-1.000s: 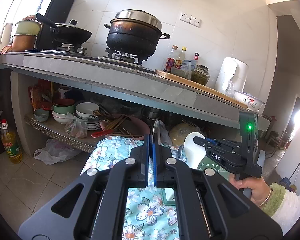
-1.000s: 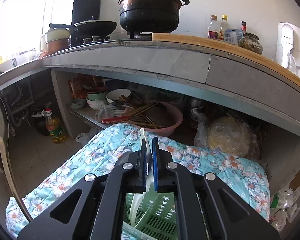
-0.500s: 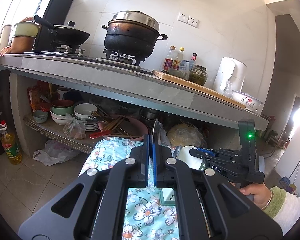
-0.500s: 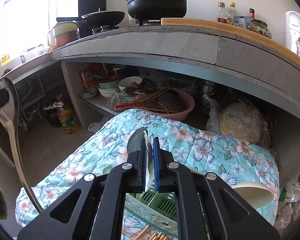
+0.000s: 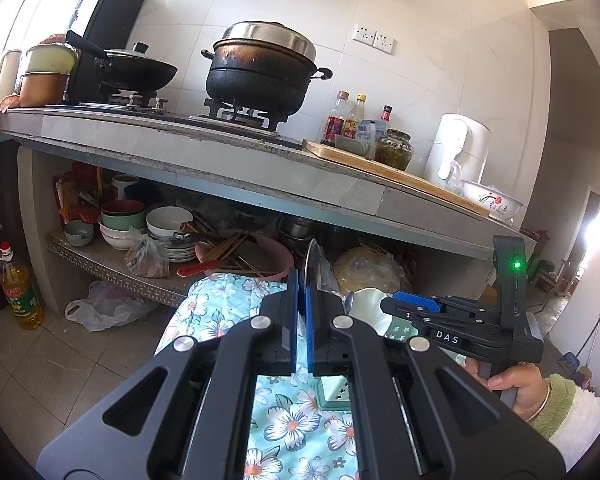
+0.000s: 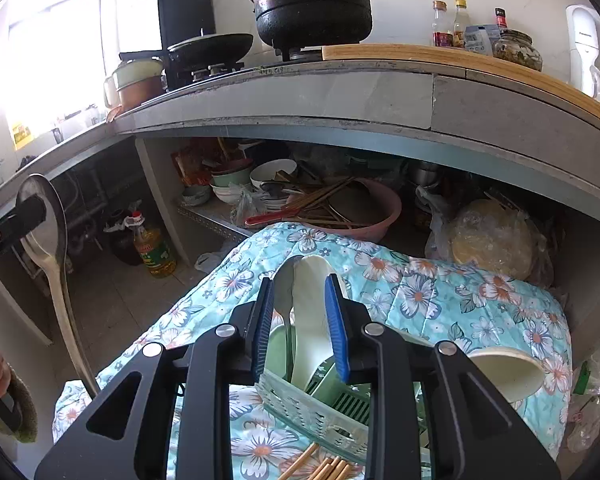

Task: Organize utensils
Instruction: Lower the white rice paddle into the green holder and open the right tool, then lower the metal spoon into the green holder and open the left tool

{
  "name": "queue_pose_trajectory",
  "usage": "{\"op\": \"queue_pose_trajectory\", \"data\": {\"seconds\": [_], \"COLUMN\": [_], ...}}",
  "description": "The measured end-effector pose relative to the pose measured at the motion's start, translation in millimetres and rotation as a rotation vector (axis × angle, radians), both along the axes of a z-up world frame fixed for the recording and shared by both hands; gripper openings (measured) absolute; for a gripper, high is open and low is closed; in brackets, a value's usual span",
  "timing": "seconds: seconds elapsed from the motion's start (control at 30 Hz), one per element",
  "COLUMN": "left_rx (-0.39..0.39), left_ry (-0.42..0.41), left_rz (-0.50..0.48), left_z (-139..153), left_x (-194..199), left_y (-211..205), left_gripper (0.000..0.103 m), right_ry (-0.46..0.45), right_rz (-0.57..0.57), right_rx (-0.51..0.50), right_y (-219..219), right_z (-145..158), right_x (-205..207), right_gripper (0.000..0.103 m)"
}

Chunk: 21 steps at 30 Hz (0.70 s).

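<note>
My left gripper [image 5: 300,280] is shut on a metal spoon [image 5: 310,264], seen edge-on between the pads. The right wrist view shows that spoon [image 6: 46,220] at the far left, bowl up and long handle hanging down. My right gripper [image 6: 300,280] has its jaws opening around a white spoon [image 6: 312,304], and the blue pads stand clear of it. The white spoon stands in a green slotted basket [image 6: 300,404] beside a second metal spoon [image 6: 283,288]. In the left wrist view the right gripper [image 5: 392,306] sits low on the right, next to the white spoon [image 5: 366,306].
The basket rests on a floral cloth [image 6: 420,292] with chopsticks [image 6: 324,468] in front and a white cup [image 6: 508,372] on its side to the right. Behind is a low shelf with bowls and a pink basin [image 6: 364,208]. The counter edge [image 6: 340,96] overhangs.
The right gripper has tipped downward and its jaws have parted off the white spoon, which now stands in the basket. The left gripper and its metal spoon have stayed put.
</note>
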<state>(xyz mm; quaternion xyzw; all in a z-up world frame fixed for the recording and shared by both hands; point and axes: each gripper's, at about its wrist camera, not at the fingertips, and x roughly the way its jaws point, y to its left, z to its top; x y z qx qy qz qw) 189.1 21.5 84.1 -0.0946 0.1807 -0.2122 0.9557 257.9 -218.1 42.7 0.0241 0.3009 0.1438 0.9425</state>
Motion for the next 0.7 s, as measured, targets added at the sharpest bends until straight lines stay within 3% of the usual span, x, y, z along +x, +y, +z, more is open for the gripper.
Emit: {"op": "queue_pose_trajectory", "data": {"seconds": [0.2, 0.4, 0.7], "left_rx": [-0.001, -0.018, -0.068], "left_ry": [-0.004, -0.026, -0.079], "left_rz": [-0.005, -0.02, -0.067], "left_z": [0.9, 9.1, 33.5], "left_x": [-1.1, -3.1, 16.5], "left_y": [-3.6, -15.4, -71.4], "left_gripper": [0.002, 0.002, 0.002], "right_ry": [-0.04, -0.114, -0.133], "right_rz": [-0.013, -0.07, -0.218], "right_rx": [0.08, 0.145, 0.258], "right_y": [-16.8, -45.8, -111.0], "right_z": [13.7, 33.2, 28.0], "right_x": [-19.7, -69.4, -151.6], "right_gripper": [0.027, 0.027, 0.027]}}
